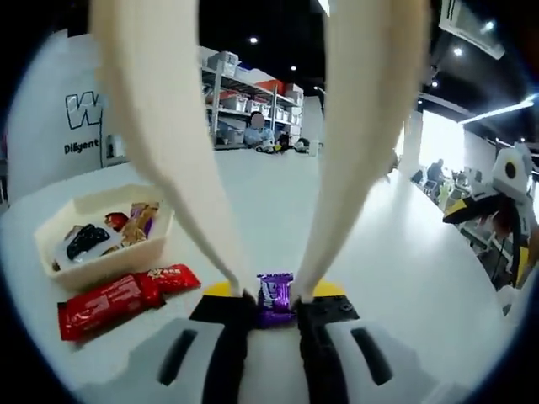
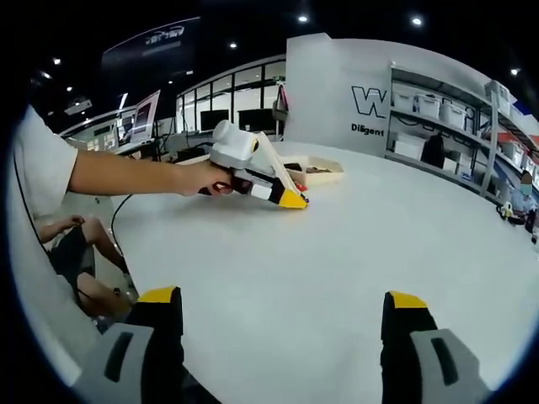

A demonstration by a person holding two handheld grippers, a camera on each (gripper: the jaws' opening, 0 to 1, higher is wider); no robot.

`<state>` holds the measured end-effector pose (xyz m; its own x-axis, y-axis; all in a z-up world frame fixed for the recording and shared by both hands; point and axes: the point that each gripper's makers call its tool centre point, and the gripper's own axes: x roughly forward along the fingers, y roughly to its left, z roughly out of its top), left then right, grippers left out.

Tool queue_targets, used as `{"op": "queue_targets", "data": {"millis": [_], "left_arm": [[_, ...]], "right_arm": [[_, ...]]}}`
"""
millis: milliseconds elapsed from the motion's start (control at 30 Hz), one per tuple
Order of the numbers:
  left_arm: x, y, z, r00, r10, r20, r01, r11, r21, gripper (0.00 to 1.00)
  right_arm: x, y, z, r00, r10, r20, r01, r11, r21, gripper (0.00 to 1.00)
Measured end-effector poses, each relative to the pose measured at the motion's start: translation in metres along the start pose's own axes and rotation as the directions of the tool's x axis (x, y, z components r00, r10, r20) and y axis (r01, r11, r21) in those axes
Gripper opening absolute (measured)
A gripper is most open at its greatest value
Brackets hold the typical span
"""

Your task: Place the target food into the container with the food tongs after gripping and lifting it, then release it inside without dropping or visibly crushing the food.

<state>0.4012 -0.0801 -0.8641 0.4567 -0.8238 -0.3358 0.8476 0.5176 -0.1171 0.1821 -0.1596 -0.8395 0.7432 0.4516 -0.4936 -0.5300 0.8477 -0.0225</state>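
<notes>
Left claw (image 1: 275, 305) pinches tongs (image 1: 253, 160) around purple candy (image 1: 274, 299); right claw (image 2: 282, 313) gapes.

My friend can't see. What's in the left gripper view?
Cream tongs rise from the left gripper, with a purple candy between its jaws. To the left, a red wrapper lies beside a cream container of snacks on a white table.
</notes>
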Motion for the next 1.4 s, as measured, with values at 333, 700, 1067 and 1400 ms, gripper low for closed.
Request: {"op": "queue_targets", "data": {"millis": [333,700,1067,1400], "left_arm": [[-0.012,0.009,0.021,0.999,0.015,0.042,-0.015,1.0,0.004,0.19],[-0.031,0.061,0.061,0.994,0.059,0.097,-0.059,0.998,-0.004,0.19],[-0.011,0.092,0.067,0.989,0.122,0.088,-0.121,0.993,-0.017,0.19],[0.005,0.1,0.051,0.993,0.12,0.016,-0.12,0.993,-0.005,0.21]], "right_arm": [[0.009,0.001,0.004,1.0,0.006,-0.008,-0.006,1.0,-0.005,0.97],[0.025,0.001,0.013,1.0,0.012,0.014,-0.012,1.0,0.016,0.99],[0.031,-0.005,0.01,1.0,0.018,-0.004,-0.018,1.0,0.021,0.99],[0.033,-0.011,0.003,1.0,0.013,-0.026,-0.012,1.0,0.02,0.99]]}}
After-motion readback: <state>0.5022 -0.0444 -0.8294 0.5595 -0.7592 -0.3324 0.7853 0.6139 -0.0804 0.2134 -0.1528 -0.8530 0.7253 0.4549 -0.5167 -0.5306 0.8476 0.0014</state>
